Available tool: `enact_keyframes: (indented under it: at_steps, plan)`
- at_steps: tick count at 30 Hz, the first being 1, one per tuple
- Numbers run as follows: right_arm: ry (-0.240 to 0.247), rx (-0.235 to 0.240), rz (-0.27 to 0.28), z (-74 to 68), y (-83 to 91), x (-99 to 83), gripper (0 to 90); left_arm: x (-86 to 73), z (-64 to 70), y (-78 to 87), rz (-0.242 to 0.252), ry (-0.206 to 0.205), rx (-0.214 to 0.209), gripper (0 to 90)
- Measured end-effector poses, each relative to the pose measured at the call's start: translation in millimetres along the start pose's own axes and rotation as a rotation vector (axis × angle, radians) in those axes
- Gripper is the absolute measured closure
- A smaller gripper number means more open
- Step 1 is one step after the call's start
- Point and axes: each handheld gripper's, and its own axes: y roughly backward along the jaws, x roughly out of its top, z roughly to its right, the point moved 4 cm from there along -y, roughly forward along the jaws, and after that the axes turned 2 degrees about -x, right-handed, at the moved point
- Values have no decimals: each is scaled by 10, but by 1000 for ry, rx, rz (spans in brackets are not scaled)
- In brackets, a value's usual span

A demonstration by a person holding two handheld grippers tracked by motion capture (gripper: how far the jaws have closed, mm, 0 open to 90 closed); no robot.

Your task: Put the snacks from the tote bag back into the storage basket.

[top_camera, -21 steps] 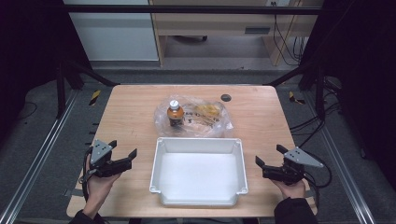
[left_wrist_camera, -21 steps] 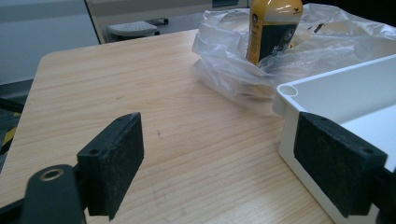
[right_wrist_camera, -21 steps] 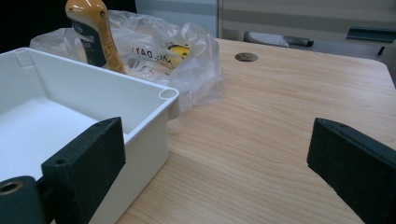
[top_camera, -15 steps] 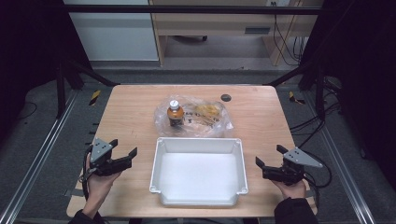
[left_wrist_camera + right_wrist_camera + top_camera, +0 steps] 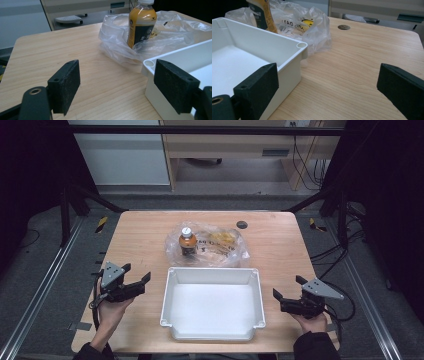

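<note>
An empty white tray (image 5: 212, 326) sits at the table's near middle. Behind it lies a clear plastic bag (image 5: 225, 247) with yellow packets inside, and an orange drink bottle (image 5: 187, 242) with a white cap stands upright in its left part. My left gripper (image 5: 136, 276) rests open left of the tray, nothing between its jaws; in its own view the bottle (image 5: 141, 23) and bag (image 5: 117, 45) lie ahead and the tray corner (image 5: 150, 63) is at the right. My right gripper (image 5: 288, 287) rests open right of the tray, with the tray wall (image 5: 287, 53) at its left.
The wooden table (image 5: 140, 240) has a round cable hole (image 5: 242, 224) near its far edge. Dark frame posts stand at both sides, and cables trail on the floor at the right. Bare wood lies between each gripper and the tray.
</note>
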Motion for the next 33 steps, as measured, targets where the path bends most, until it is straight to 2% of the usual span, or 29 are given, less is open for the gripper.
enact_keyframes:
  at_steps: [13, 21, 33]
  plan:
    - [8, 2, -12, -21, -7, 5, 43, 198, 46, -141, 27, -15, -16, 234]
    - [5, 1, -11, -14, -2, 8, 43, 293, 63, -205, 42, -8, -24, 243]
    - [5, -1, -11, -14, -4, 8, 44, 391, 175, -359, 33, -46, -22, 252]
